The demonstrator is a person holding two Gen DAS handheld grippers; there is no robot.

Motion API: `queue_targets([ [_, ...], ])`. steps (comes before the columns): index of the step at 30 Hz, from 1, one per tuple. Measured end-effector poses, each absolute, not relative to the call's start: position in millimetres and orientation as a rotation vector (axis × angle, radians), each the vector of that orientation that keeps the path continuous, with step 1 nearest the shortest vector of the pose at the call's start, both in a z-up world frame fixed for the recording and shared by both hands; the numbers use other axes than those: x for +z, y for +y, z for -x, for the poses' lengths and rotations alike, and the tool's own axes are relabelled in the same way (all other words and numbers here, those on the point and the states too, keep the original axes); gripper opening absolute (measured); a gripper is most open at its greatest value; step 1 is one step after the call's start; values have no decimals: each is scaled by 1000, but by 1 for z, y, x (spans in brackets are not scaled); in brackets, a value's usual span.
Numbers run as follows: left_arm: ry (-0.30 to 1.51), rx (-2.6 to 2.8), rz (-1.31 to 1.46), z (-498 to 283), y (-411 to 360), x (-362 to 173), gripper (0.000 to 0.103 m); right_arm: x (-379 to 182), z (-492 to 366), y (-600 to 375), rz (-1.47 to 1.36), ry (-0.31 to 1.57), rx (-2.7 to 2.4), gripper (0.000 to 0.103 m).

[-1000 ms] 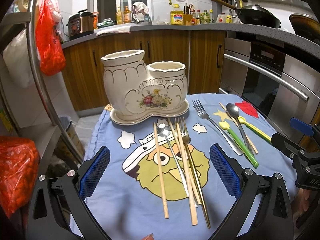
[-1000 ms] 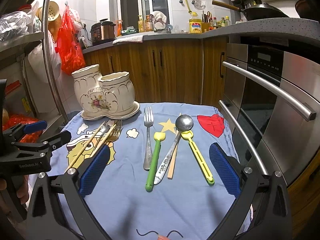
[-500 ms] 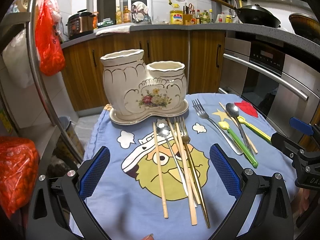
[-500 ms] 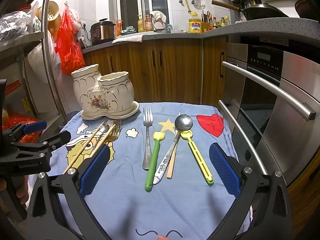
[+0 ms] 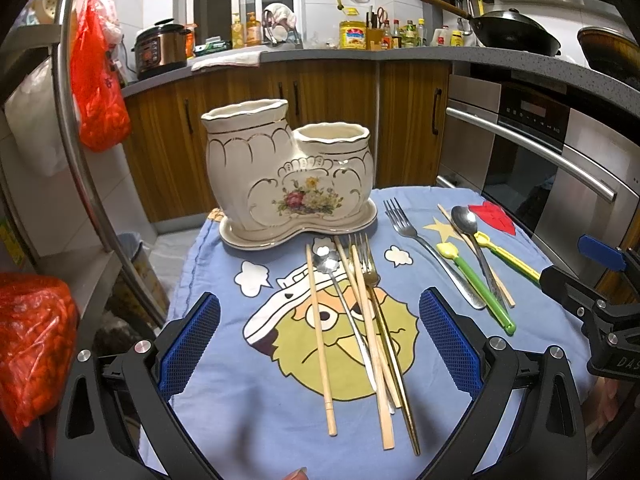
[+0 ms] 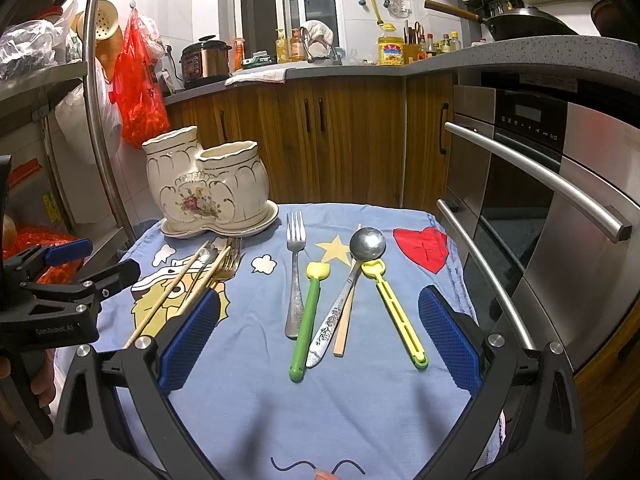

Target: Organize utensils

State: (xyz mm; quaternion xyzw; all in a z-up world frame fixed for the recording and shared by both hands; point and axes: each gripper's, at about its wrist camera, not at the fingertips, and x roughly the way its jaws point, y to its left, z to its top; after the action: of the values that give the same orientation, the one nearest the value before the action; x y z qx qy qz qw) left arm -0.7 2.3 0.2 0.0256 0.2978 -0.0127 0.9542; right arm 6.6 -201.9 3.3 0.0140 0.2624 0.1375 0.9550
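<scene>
Blue cartoon cloth [image 5: 248,408] covers the table. At its far left edge stands the cream ceramic holder [image 5: 288,176], 2 compartments, both look empty, on its own saucer.

L gripper [image 5: 320,340] held low over the near edge of cloth, aimed at holder, tongs spread wide, nothing between them. R gripper [image 6: 320,332] same pose over the right half, spread wide too, holding nothing.

L view shows the left pile in full: 3 wooden chopsticks [image 5: 320,336], 1 small silver spoon [image 5: 326,262], 1 gold fork [image 5: 370,268], overlapping, tips near the saucer. R view sees only part of that pile, behind its left pad.

R view shows the right group best: 1 steel fork [image 6: 295,264], 1 green-handled utensil [image 6: 306,320], 1 steel spoon [image 6: 367,242] crossing 1 more chopstick [image 6: 345,320], 1 yellow slotted utensil [image 6: 396,312]. All flat on cloth, none in holder.

Each view catches the other gripper at its edge.
</scene>
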Motion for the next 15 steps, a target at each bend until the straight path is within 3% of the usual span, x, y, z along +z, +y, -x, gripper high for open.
queue_targets([
  [15,619,-30,-55,-1,2,-3,99,0,-8,-198,-23,543,280,98],
])
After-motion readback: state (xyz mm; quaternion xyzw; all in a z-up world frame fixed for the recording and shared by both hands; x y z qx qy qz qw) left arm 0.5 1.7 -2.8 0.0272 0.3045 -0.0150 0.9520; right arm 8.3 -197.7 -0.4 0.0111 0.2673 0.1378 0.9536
